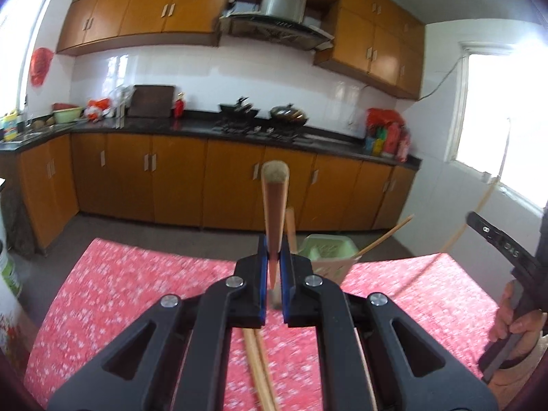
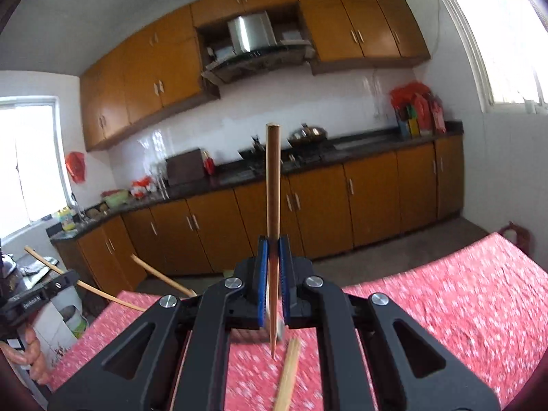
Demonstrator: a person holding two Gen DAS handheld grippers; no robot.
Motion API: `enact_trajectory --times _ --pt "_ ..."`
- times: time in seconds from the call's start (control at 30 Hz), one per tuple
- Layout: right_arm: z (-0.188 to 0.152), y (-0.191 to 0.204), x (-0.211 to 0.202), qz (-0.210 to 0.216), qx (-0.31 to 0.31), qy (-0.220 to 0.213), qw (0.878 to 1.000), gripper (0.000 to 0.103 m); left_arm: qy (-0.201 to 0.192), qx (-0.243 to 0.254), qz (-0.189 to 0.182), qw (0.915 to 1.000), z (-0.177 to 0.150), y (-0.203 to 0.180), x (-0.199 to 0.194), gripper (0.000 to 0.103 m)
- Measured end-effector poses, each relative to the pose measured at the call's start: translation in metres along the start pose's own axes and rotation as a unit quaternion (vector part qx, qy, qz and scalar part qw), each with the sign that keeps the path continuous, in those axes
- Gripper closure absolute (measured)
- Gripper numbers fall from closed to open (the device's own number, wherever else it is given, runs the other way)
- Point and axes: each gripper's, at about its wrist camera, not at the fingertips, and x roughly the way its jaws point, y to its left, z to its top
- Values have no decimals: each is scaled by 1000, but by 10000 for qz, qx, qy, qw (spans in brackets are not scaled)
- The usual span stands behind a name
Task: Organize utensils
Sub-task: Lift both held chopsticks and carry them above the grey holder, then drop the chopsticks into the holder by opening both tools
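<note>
My left gripper is shut on a brown chopstick that points up and away from it. Behind it on the red floral table stands a pale green utensil basket with a chopstick leaning out. More chopsticks lie on the cloth below the jaws. My right gripper is shut on another brown chopstick, held upright, its thin tip hanging below the jaws. A loose chopstick lies on the cloth beneath. Each view shows the other gripper at its edge, held by a hand.
A kitchen counter with woks, a chopping board and bags runs along the far wall above orange cabinets. Floor lies between the table and the cabinets. A white appliance stands left of the table, and a window is at the right.
</note>
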Motion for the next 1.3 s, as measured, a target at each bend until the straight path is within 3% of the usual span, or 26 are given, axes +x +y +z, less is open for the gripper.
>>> enact_trajectory --times 0.13,0.43,0.77,1.13,1.2,1.27,1.3 --pt "14 16 8 96 -120 -358 9992 96 -152 -45 -268 9995 15 -12 1 96" --pt "27 29 42 42 -91 -889 9960 96 -355 6 -163 9992 37 -35 45 96" --pt "-7 26 92 -125 16 -117 9999 96 251 90 -150 9995 19 -39 104 96" --pt "-15 33 99 -97 -91 289 9995 94 407 172 -81 9990 9 -43 124 93" --pt "-13 33 94 -96 -145 281 9995 88 378 143 -76 9992 8 -38 119 88" --pt "-11 32 91 -126 -164 235 9995 75 341 101 -50 9994 9 -36 115 83" --pt "-9 31 86 -128 -159 180 9996 74 323 65 -40 9994 9 -33 112 82"
